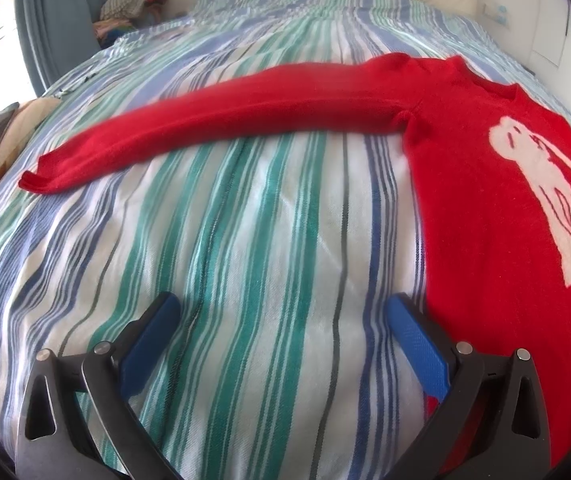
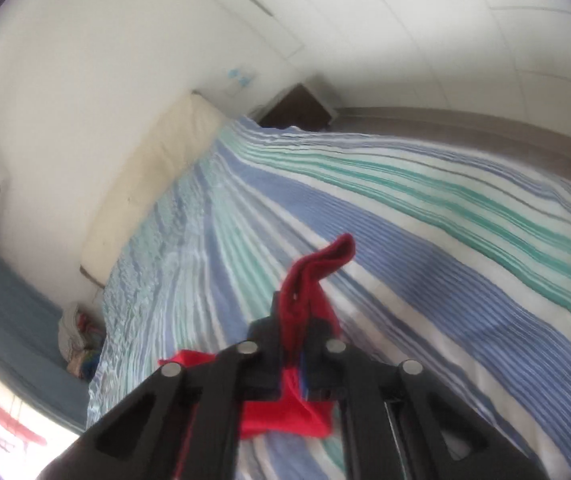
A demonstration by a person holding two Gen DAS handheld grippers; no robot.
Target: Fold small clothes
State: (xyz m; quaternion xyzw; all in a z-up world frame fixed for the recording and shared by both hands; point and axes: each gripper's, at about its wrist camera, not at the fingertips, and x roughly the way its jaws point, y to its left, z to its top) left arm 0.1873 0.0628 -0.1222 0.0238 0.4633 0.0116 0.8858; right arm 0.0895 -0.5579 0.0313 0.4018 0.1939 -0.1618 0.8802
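Right wrist view: right gripper is clenching red sweater fabric, probably a cuff | soft, light, draping | left gripper is hanging released over bed; pinch sleeve end.

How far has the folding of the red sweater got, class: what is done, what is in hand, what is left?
Done: the red sweater lies face up on the striped bedspread, its sleeve stretched out flat and unfolded. In hand: the right gripper is shut on red cloth lifted off the bed. The left gripper hangs open, empty, beside the body. Left: every fold.
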